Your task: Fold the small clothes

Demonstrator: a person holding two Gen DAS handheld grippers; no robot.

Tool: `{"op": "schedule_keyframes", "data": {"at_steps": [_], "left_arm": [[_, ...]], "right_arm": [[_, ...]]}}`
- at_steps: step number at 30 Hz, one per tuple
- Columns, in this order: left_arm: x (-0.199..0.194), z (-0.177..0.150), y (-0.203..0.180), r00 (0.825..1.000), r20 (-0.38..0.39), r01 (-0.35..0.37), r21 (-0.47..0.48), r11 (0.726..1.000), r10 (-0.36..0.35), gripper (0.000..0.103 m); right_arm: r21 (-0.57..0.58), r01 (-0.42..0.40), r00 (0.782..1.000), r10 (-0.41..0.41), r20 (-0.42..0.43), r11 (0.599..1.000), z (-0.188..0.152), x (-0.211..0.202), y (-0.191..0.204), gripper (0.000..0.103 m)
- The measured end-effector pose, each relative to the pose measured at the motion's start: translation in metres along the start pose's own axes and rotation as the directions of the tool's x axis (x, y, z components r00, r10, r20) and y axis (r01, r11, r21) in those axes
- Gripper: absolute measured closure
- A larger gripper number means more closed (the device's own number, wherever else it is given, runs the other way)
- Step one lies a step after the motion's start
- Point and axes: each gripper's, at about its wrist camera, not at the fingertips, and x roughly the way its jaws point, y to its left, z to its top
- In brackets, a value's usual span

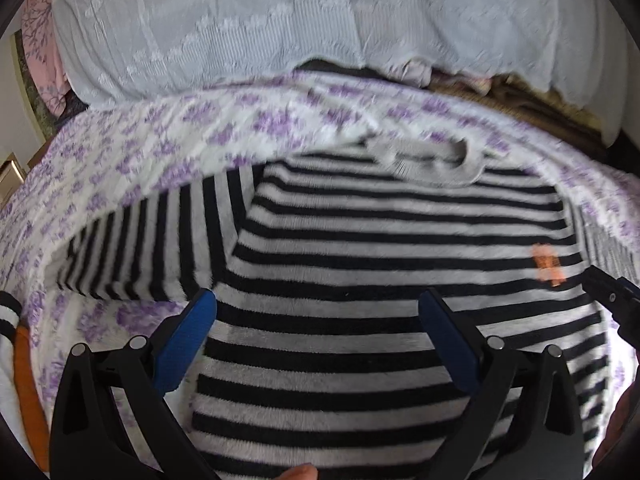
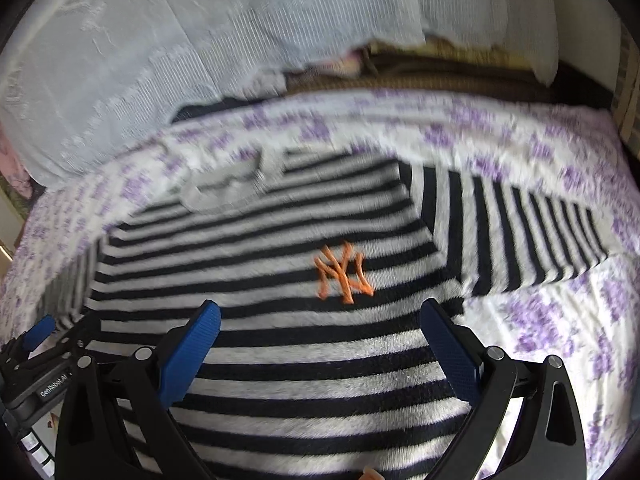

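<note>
A small black-and-white striped sweater lies flat, front up, on a white bedspread with purple flowers. Its grey collar points away and both sleeves spread out sideways. An orange NY logo marks the chest; it also shows in the left wrist view. My left gripper is open and empty above the sweater's left side. My right gripper is open and empty above its right chest, just below the logo. The left gripper shows at the right wrist view's left edge.
A white lace cover drapes over the far side of the bed. Brown folded fabric lies behind the bedspread. An orange and white garment lies at the left edge. The bedspread is bare right of the sweater.
</note>
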Motion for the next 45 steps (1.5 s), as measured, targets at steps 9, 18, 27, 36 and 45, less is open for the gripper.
{"op": "schedule_keyframes", "data": {"at_steps": [9,18,27,36,45], "left_arm": [[0.061,-0.023,0.0,0.991,-0.125,0.048,-0.018,0.999,-0.05,0.004],[0.061,-0.028,-0.003,0.993,-0.111,0.039,-0.001,0.999,-0.039,0.004],[0.062,-0.026,-0.004,0.995,-0.099,0.03,0.006,1.0,-0.029,0.004],[0.062,-0.027,-0.005,0.996,-0.089,0.022,0.007,1.0,-0.021,0.004],[0.062,-0.028,-0.005,0.996,-0.085,0.015,0.012,1.0,-0.014,0.004]], "right_arm": [[0.057,-0.064,0.992,0.07,-0.103,0.996,-0.016,0.065,-0.023,0.003],[0.109,-0.286,0.958,0.288,0.0,0.952,-0.035,0.052,-0.054,0.003],[0.504,-0.338,0.94,0.253,0.23,0.795,-0.051,-0.012,-0.211,0.003],[0.693,-0.421,0.907,0.287,0.309,0.585,-0.04,0.028,-0.288,0.003],[0.625,-0.412,0.886,0.133,0.444,0.663,0.001,0.058,-0.309,0.004]]}}
